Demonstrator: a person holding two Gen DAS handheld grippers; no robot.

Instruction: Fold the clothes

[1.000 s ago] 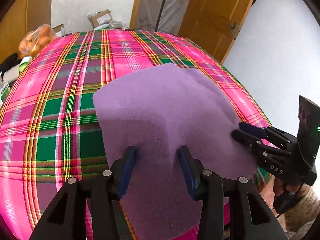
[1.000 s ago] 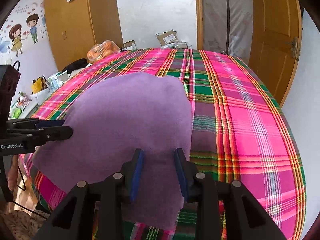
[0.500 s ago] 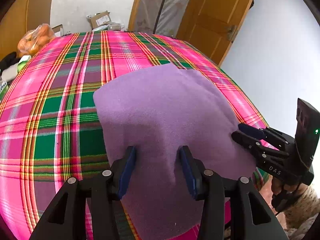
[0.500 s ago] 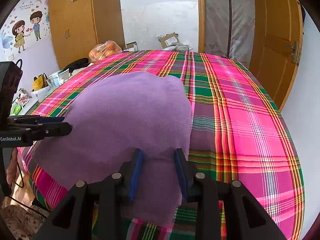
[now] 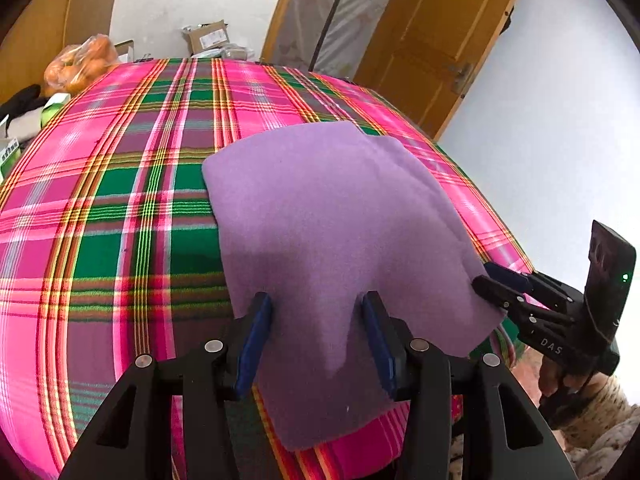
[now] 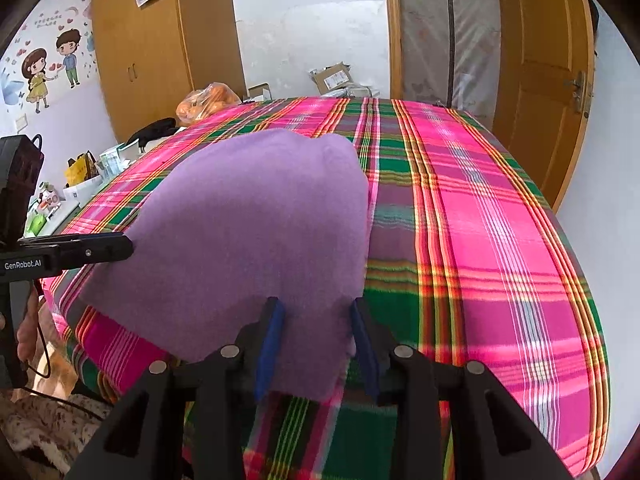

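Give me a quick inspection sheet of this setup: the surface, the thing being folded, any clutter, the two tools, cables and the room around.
Surface: plaid cloth in pink and green covers the bed or table.
Job's things: purple garment lies at the near edge, its near part draping over the edge.
Clutter: nothing seen on the plaid cloth; bag of oranges, cardboard box and small items beyond its far and left sides.
Tools: left tool open, fingers astride the garment's near left part; right tool open, astride its near right corner.
Cables: thin black cable hangs by the left tool.
Surroundings: wooden door, wardrobe, cartoon wall sticker.
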